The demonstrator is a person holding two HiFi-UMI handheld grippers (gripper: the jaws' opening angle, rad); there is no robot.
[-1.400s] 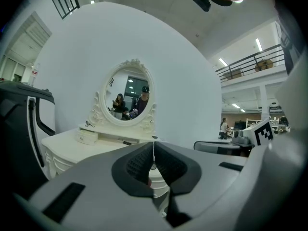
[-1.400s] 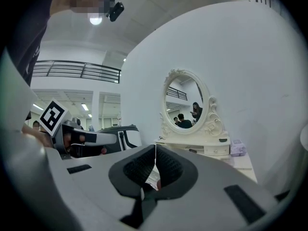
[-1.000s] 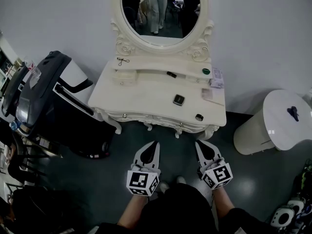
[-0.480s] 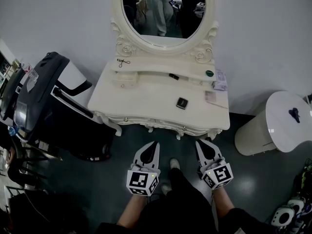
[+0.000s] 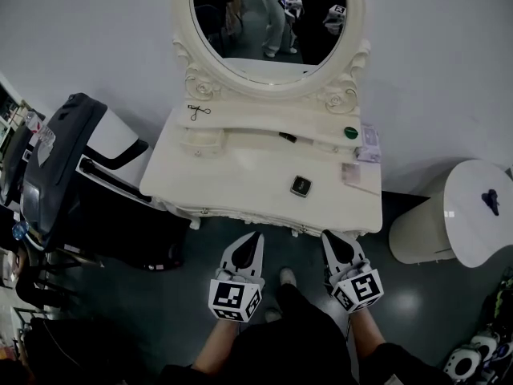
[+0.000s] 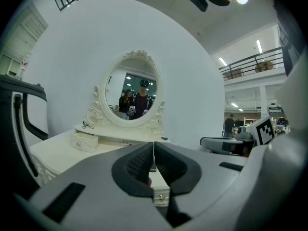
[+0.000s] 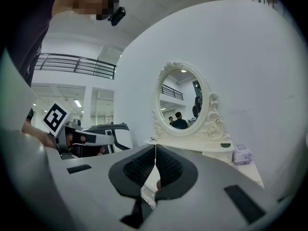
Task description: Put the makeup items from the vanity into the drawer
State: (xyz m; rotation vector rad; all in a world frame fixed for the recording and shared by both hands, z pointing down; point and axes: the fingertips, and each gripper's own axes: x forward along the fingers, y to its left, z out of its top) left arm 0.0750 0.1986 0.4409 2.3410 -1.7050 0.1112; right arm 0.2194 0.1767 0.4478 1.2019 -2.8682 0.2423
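The left gripper point(image 5: 255, 237) and right gripper point(image 5: 325, 236), 2 empty tongs pressed together, point at the white vanity point(image 5: 232, 179).

The person steps closer to the vanity point(image 5: 232, 159). Its front edge now lies nearer to the tips of the left gripper point(image 5: 254, 237) and the right gripper point(image 5: 327, 236), with less floor between them. The vanity shows larger, and more of its mirror point(image 5: 268, 30) is cut off at the top of the head view. One shoe point(image 5: 287, 277) now reaches forward between the grippers.
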